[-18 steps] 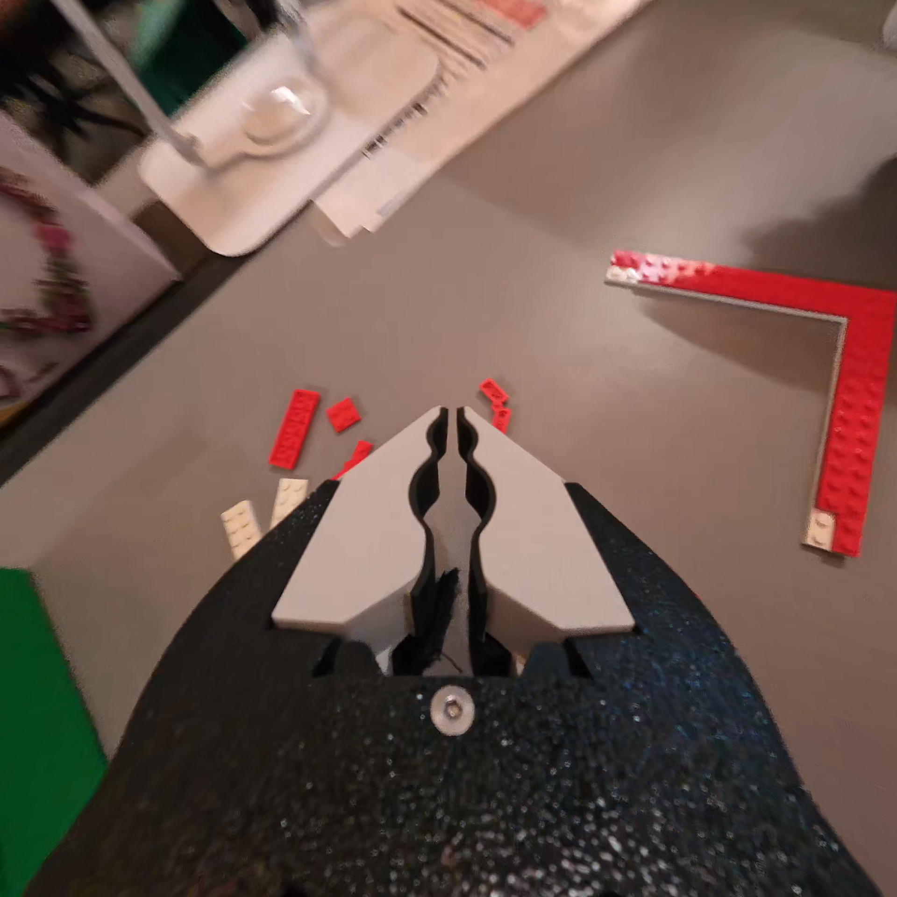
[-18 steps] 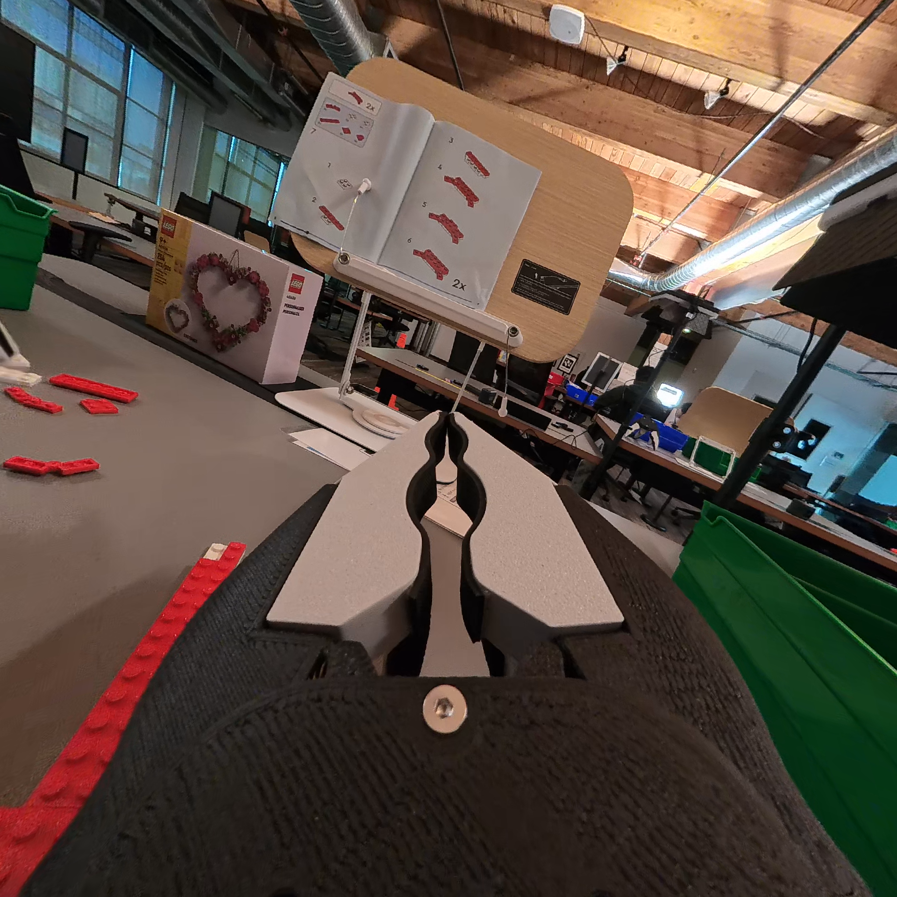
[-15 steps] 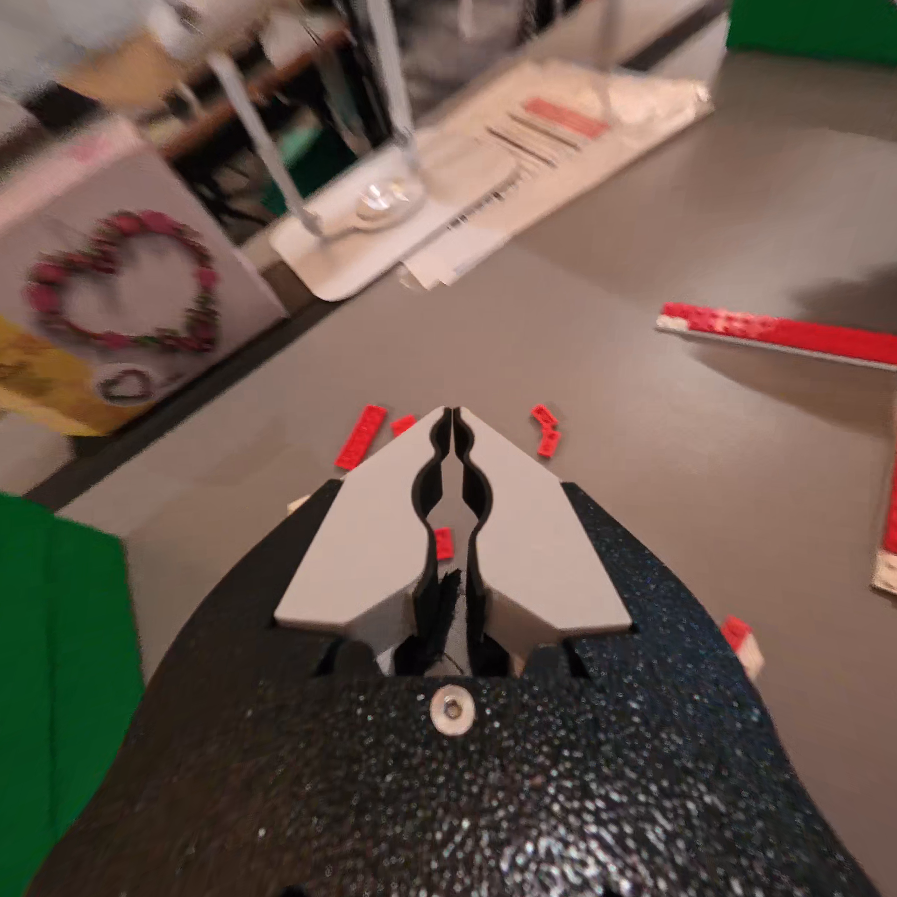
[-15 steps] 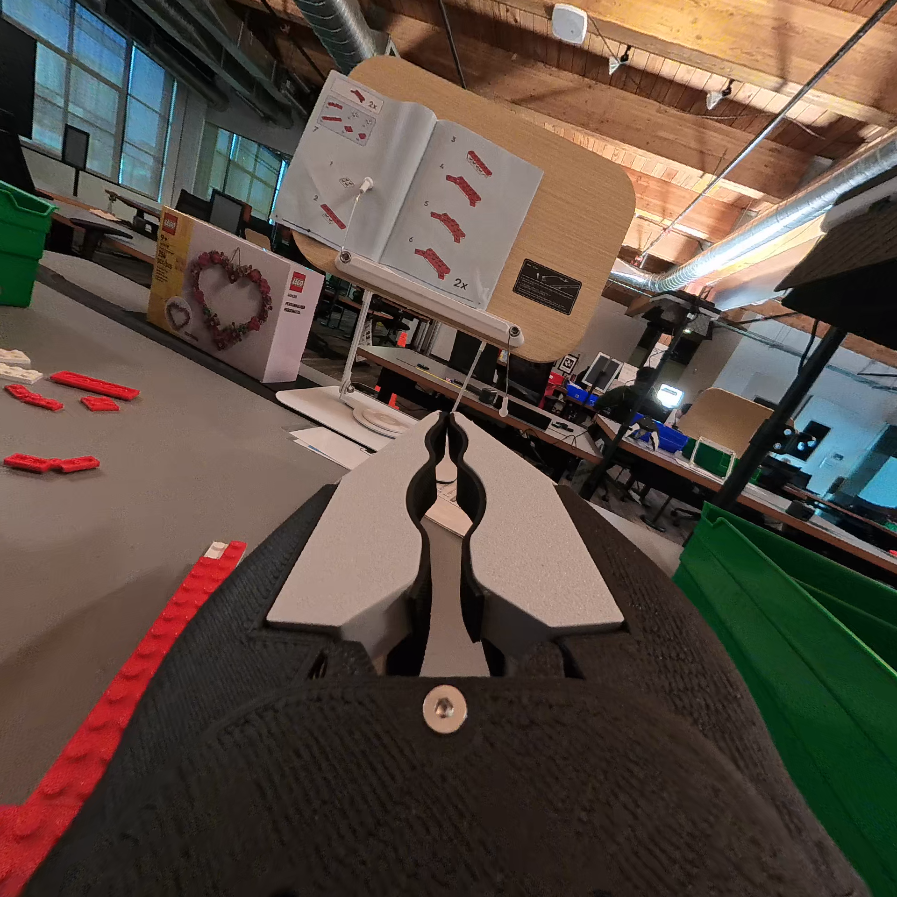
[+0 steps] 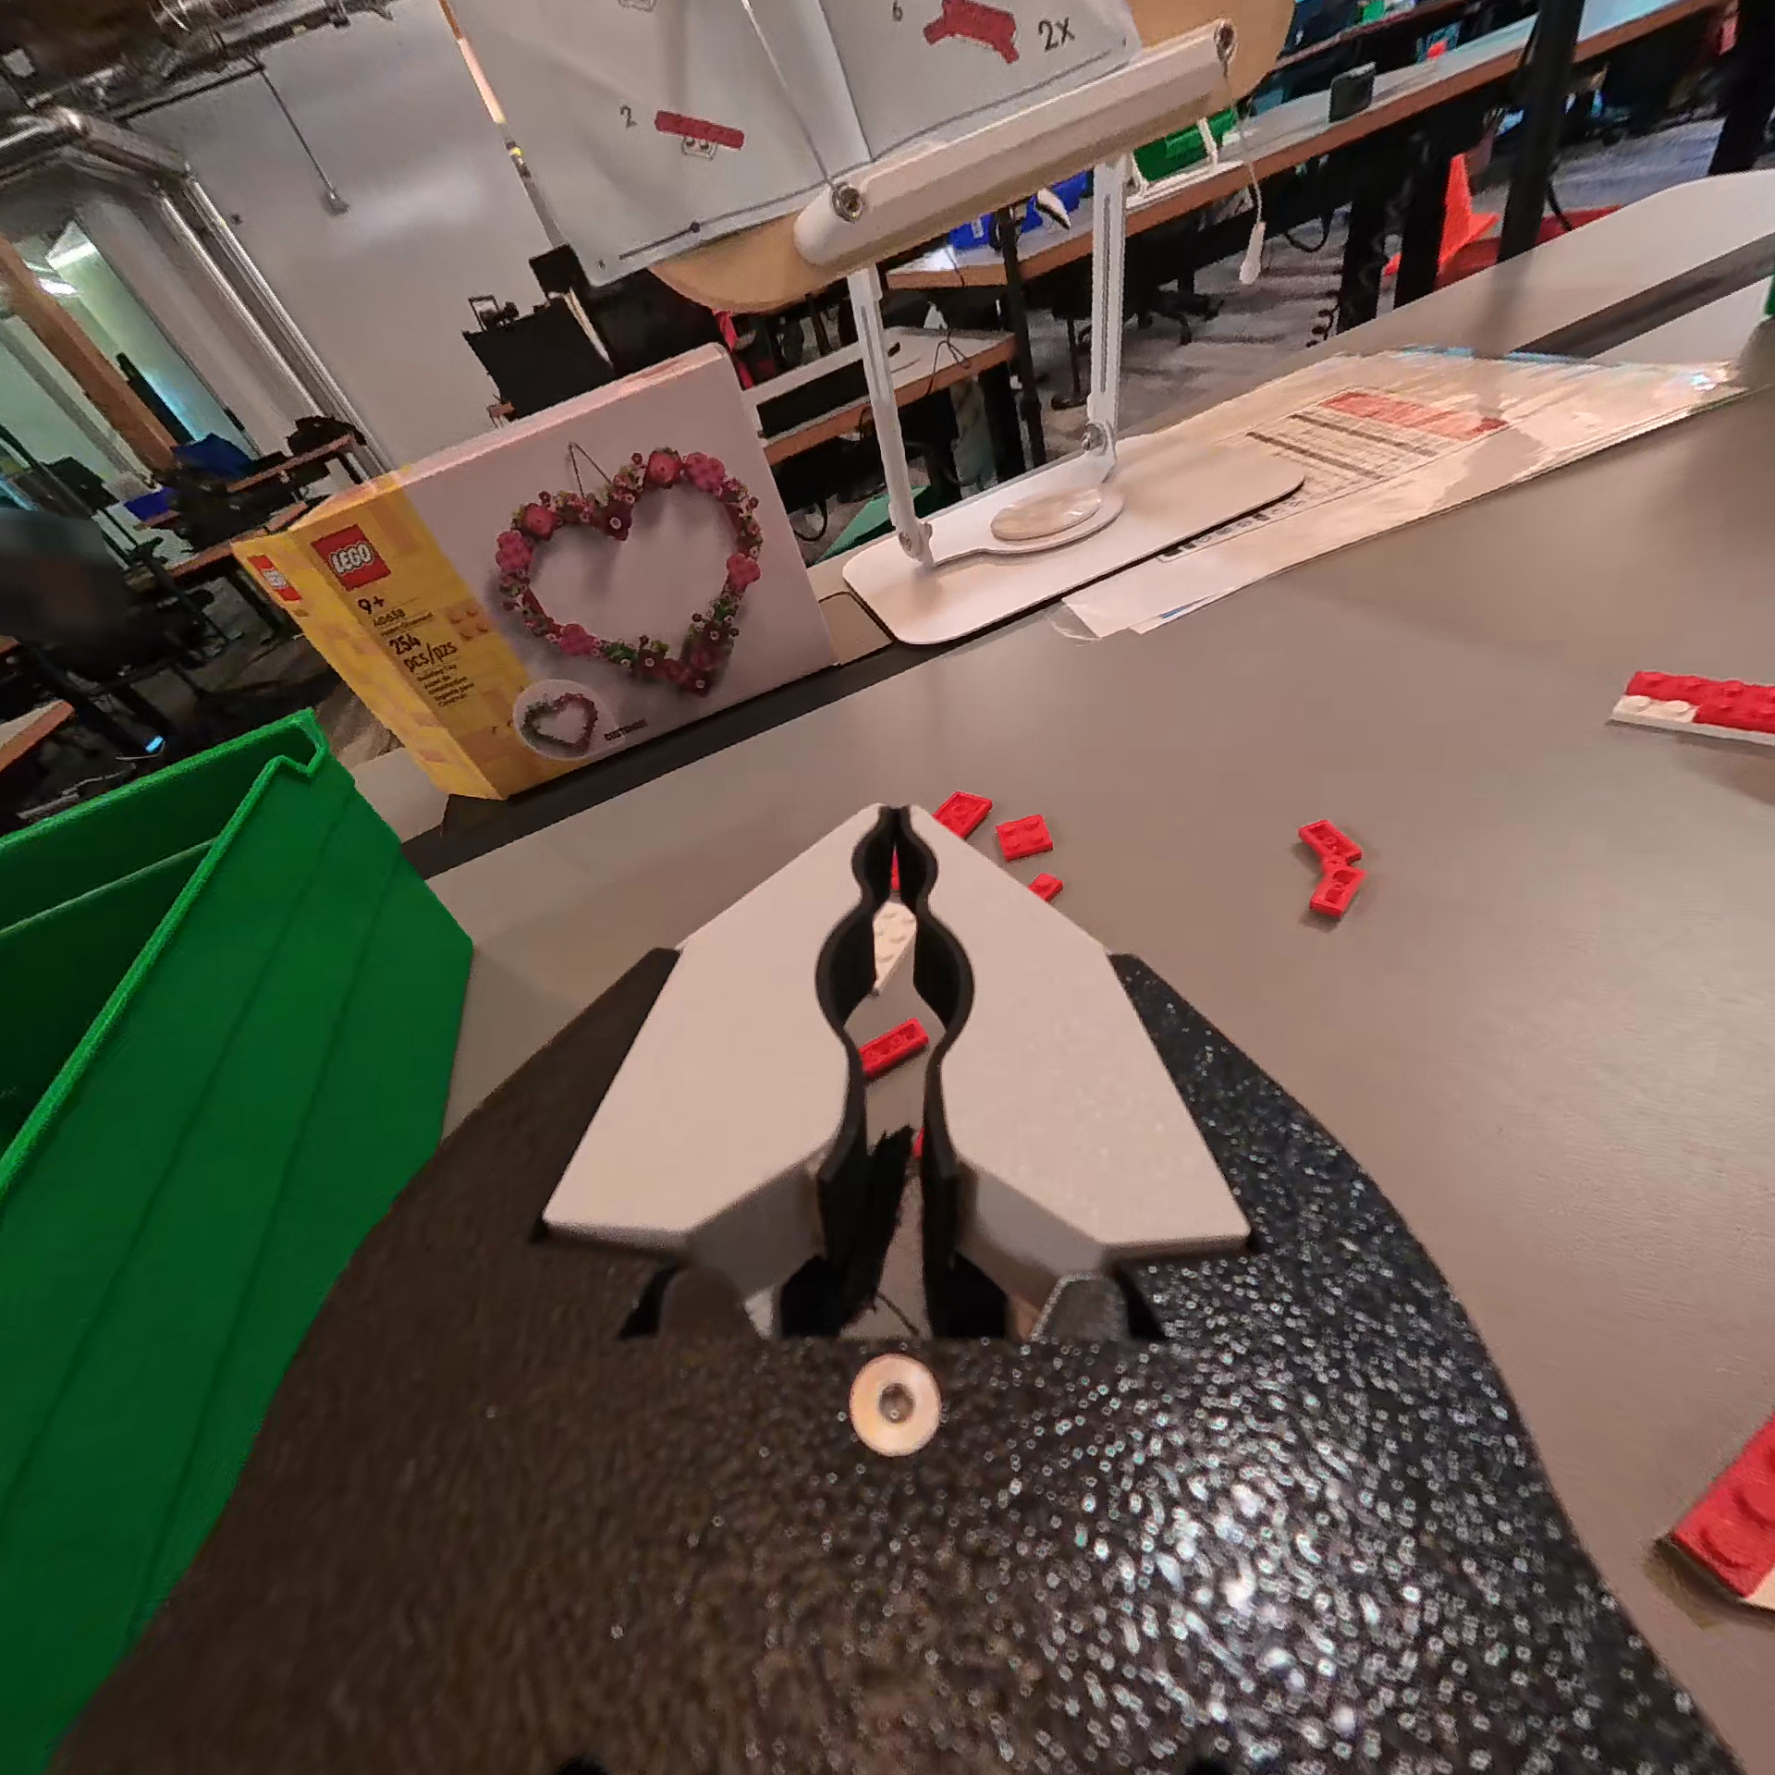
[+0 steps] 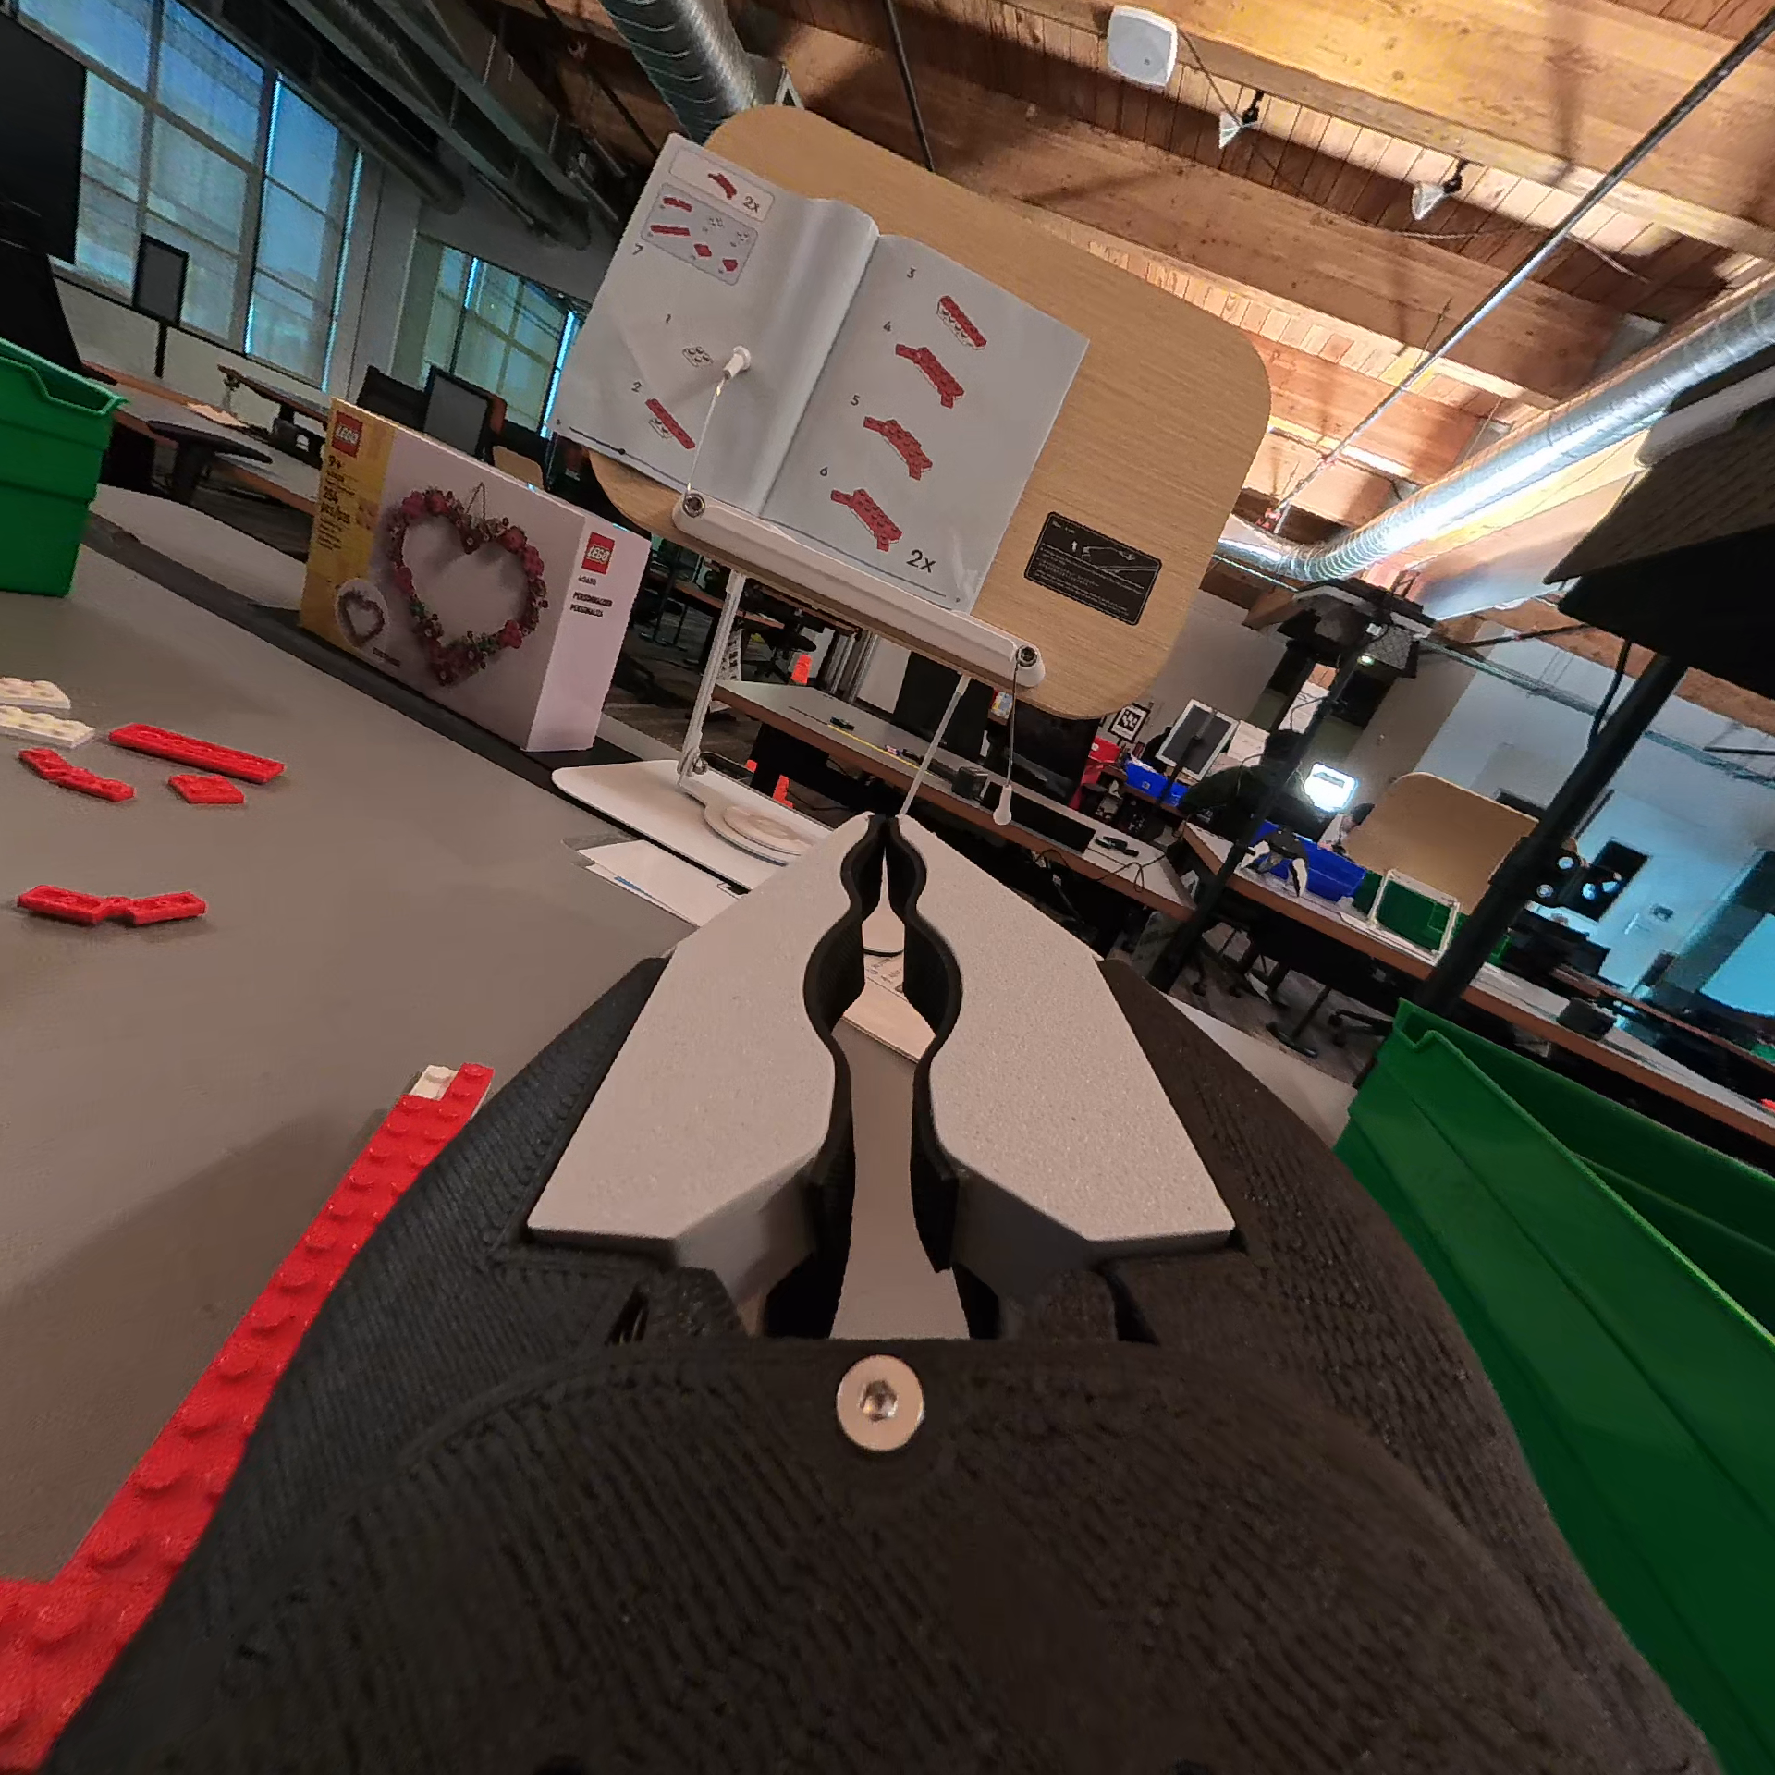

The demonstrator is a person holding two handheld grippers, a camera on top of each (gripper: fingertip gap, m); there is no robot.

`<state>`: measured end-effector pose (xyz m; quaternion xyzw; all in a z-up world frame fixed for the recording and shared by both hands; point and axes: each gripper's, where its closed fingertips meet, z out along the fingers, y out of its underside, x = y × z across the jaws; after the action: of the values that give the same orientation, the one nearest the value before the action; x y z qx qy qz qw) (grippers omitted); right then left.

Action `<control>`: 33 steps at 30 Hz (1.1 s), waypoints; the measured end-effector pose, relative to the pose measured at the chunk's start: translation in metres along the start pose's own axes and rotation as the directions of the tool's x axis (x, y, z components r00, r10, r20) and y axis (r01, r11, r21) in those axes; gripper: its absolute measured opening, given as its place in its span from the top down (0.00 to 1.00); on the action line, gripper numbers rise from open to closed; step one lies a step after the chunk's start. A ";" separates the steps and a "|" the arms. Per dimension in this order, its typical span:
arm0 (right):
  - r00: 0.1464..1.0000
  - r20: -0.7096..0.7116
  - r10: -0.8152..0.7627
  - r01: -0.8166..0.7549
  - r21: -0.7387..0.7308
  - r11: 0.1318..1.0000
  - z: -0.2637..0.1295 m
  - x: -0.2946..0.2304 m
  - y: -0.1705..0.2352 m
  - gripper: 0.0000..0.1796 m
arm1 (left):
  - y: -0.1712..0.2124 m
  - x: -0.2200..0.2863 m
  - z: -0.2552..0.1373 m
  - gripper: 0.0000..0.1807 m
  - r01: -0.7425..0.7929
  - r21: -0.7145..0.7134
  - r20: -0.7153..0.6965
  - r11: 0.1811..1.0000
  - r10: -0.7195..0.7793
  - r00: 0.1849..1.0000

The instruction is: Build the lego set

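My left gripper (image 5: 895,818) is shut and empty, held above the grey table over the loose pieces. Through the gap between its fingers I see a white plate (image 5: 893,946) and a red plate (image 5: 893,1045) lying on the table. More small red plates (image 5: 1024,836) lie just past its tip, and a joined red pair (image 5: 1333,869) lies to the right. The L-shaped red frame (image 5: 1700,706) lies at the right edge. My right gripper (image 6: 884,824) is shut and empty, resting beside the red frame (image 6: 288,1345). The loose red plates (image 6: 197,752) and white plates (image 6: 29,706) lie far left.
An open instruction booklet (image 6: 816,384) sits on a wooden book stand (image 6: 1133,461) at the table's back. The set's box (image 5: 547,576) stands left of it and papers (image 5: 1393,461) lie to the right. Green bins stand at the left (image 5: 192,1057) and right (image 6: 1585,1297). Tip to tip, the grippers are about 30 centimeters apart.
My left gripper has tilted up and drawn back, so its view rose from the tabletop to the box and stand. It stays shut. The right gripper has barely moved.
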<state>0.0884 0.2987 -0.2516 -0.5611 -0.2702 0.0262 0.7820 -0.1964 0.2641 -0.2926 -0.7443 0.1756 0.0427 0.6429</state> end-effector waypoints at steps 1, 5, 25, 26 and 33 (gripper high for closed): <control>1.000 0.000 -0.001 0.001 0.000 1.000 0.000 0.000 0.000 1.00 | 0.000 0.000 -0.001 1.00 0.006 0.006 -0.002 1.000 -0.006 1.000; 1.000 0.000 -0.002 0.002 0.000 1.000 0.000 0.000 0.000 1.00 | -0.004 -0.001 -0.002 1.00 0.034 0.052 -0.007 0.998 -0.033 0.999; 0.965 0.251 -0.076 0.075 0.016 0.997 -0.003 -0.052 -0.014 0.99 | -0.013 0.065 -0.015 1.00 -0.019 0.132 -0.414 0.991 0.072 0.907; 0.939 0.342 -0.043 0.048 -0.007 0.999 -0.004 -0.067 -0.016 0.97 | -0.011 0.075 -0.020 1.00 -0.026 0.124 -0.493 0.992 0.084 0.866; 0.617 0.781 0.100 0.049 -0.165 0.985 -0.003 -0.160 -0.024 0.88 | 0.002 0.092 -0.032 0.98 -0.054 0.084 -0.632 0.995 0.096 0.769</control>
<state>-0.0532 0.2325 -0.2941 -0.5612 -0.5783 0.2569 0.5335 -0.1159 0.2137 -0.3160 -0.6874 0.4129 -0.1907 0.5662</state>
